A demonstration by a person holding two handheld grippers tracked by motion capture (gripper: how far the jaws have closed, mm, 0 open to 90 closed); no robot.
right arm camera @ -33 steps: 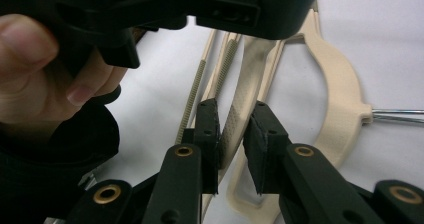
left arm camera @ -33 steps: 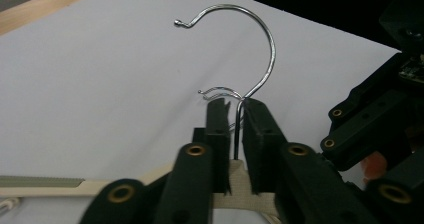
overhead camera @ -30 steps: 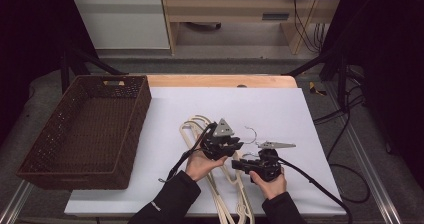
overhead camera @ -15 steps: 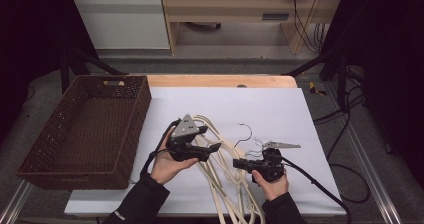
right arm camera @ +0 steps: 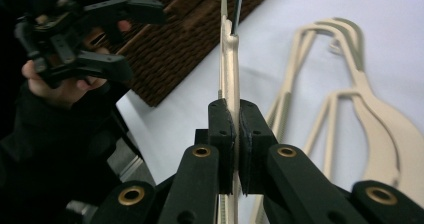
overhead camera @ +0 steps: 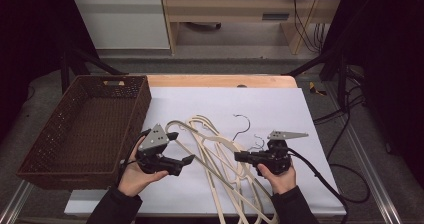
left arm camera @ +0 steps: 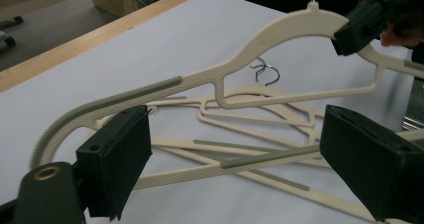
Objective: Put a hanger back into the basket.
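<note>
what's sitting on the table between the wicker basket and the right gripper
The left gripper, open, and cream hangers piled on white paper lie between the basket and the right gripper, which clamps one hanger. The high view shows it.

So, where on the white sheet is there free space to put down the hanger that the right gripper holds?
The far strip of the white sheet, between the wooden table edge and the hanger hooks, is bare. So is the far right part, beyond the right gripper. The middle is crowded with the beige hangers. The brown basket is also empty.

Black two-jaw grippers, brass-ringed pivots; grey triangular plates; black cables, dark sleeves
</note>
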